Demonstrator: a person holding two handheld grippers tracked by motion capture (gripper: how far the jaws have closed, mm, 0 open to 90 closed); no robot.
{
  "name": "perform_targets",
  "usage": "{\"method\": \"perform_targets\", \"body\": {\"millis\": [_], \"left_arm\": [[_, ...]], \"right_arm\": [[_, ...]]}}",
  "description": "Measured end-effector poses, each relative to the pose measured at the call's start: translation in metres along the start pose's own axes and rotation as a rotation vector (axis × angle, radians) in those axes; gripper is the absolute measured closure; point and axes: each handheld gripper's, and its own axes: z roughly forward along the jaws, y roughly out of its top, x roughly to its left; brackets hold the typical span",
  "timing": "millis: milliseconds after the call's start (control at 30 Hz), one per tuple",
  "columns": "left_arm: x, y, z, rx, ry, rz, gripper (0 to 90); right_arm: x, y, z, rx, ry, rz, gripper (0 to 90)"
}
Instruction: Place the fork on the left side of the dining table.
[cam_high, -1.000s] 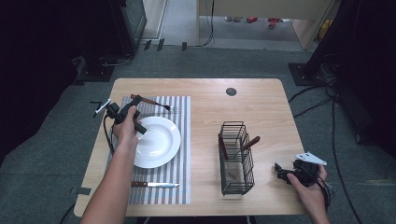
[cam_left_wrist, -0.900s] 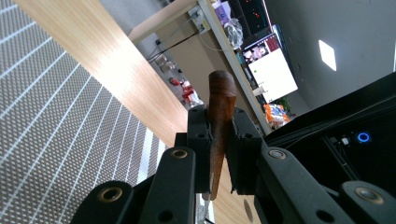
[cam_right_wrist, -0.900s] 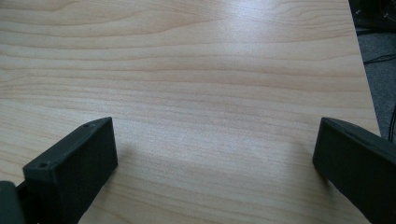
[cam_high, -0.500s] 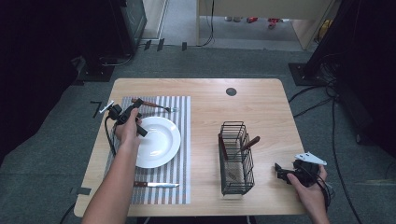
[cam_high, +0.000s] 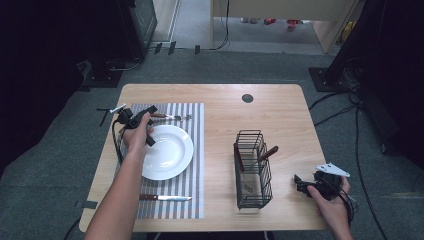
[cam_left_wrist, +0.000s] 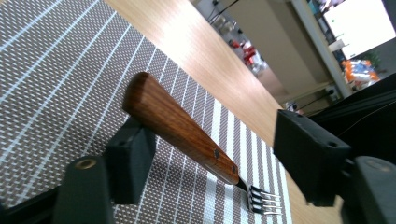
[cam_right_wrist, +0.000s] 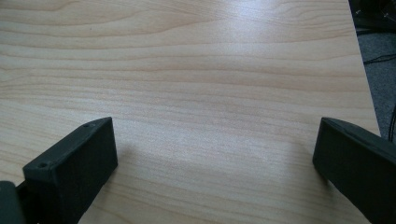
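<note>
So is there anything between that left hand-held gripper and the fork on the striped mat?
Nothing visible. In the left gripper view the fork lies on the striped placemat right between the open jaws of the left hand-held gripper, wooden handle nearest. The plate sits beside it, not in the way.

High view looks down on the table (cam_high: 220, 100); gripper views skim it closely, perhaps both tilted.

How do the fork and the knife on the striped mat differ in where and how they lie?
The fork lies at the mat's far edge beyond the plate, between the left claw's open jaws; the knife lies at the near edge, no claw by it. The fork ends in tines, the knife in a plain blade. Both have brown wooden handles and lie crosswise, metal ends pointing right.
</note>
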Motion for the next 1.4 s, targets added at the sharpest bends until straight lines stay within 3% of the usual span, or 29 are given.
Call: {"method": "perform_targets", "body": {"millis": [33,200,467,600,867,1000,1400], "left_arm": [[0.0,0.0,0.0,0.0,0.0,0.0,26.7],[-0.005,0.003,0.006,0.039,0.099,0.053,18.5],[-0.01,0.005,0.011,0.084,0.165,0.135,18.4],[-0.013,0.008,0.01,0.091,0.183,0.154,17.5],[-0.014,0.008,0.009,0.097,0.165,0.156,18.0],[-0.017,0.006,0.005,0.096,0.147,0.194,17.9],[-0.023,0.004,-0.014,0.077,0.086,0.228,17.0]], "right_arm": [[0.0,0.0,0.0,0.0,0.0,0.0,0.0],[0.0,0.0,0.0,0.0,0.0,0.0,0.0],[0.0,0.0,0.0,0.0,0.0,0.0,0.0],[0.0,0.0,0.0,0.0,0.0,0.0,0.0],[0.0,0.0,0.0,0.0,0.0,0.0,0.0],[0.0,0.0,0.0,0.0,0.0,0.0,0.0],[0.0,0.0,0.0,0.0,0.0,0.0,0.0]]}}
